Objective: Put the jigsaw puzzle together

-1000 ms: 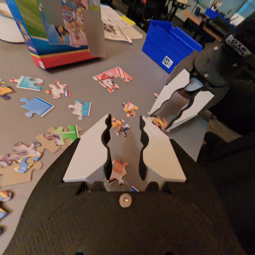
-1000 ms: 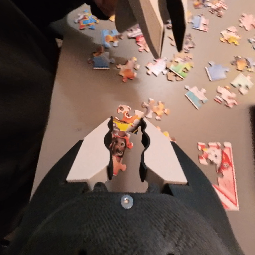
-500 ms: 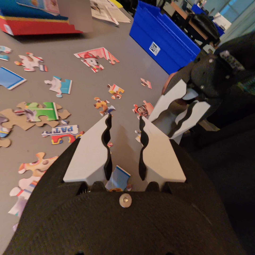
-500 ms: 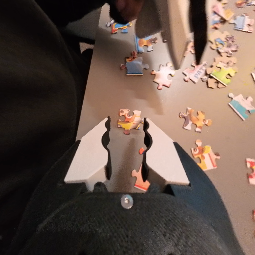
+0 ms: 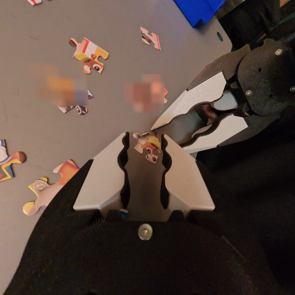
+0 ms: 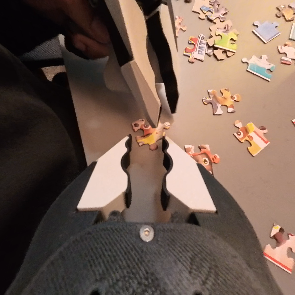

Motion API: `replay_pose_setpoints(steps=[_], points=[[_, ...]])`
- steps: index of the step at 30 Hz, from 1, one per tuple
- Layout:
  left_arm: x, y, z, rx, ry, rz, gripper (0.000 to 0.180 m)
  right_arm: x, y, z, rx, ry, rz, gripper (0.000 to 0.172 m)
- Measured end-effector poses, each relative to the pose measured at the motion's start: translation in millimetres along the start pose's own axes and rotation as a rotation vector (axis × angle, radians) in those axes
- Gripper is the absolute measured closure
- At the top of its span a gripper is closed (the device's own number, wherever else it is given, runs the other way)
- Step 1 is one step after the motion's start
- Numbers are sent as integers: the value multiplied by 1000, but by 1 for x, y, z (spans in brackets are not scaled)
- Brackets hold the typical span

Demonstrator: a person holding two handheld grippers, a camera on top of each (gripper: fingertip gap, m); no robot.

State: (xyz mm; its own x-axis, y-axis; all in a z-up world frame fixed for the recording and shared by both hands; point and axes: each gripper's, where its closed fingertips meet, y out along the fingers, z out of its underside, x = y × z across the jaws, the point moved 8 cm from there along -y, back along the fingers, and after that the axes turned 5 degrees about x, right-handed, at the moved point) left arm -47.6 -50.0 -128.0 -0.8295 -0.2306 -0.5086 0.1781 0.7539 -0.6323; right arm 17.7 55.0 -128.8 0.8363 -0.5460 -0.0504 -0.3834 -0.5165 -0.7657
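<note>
Both grippers (image 5: 144, 137) (image 6: 146, 137) over edge-side puzzle piece (image 5: 149, 146)

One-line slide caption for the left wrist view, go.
Left gripper, jaws open, and right gripper converge on one yellow puppy puzzle piece near the grey table's edge.

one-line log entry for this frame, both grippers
left gripper: open, over yellow-and-orange puzzle piece | right gripper: open, tips at same piece | piece flat on grey table near its edge | other pieces scattered
</note>
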Motion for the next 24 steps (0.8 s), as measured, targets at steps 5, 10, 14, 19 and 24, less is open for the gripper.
replay_pose_setpoints(steps=[5, 10, 14, 19, 24], points=[[-6, -1, 14, 57, -34, 12, 144, -9, -1, 6, 21, 21, 63, 137], [-19, -9, 27, 170, -22, 51, 149, -15, -6, 12, -6, 73, 74, 142], [-17, -16, 25, 143, -24, 40, 152, -14, -9, 11, -42, 111, 26, 142], [-11, -21, 20, 94, -52, 38, 153, -11, -5, 9, -32, 126, -3, 146], [-6, -26, 19, 85, -51, 2, 153, -11, 2, 7, -4, 105, 10, 150]])
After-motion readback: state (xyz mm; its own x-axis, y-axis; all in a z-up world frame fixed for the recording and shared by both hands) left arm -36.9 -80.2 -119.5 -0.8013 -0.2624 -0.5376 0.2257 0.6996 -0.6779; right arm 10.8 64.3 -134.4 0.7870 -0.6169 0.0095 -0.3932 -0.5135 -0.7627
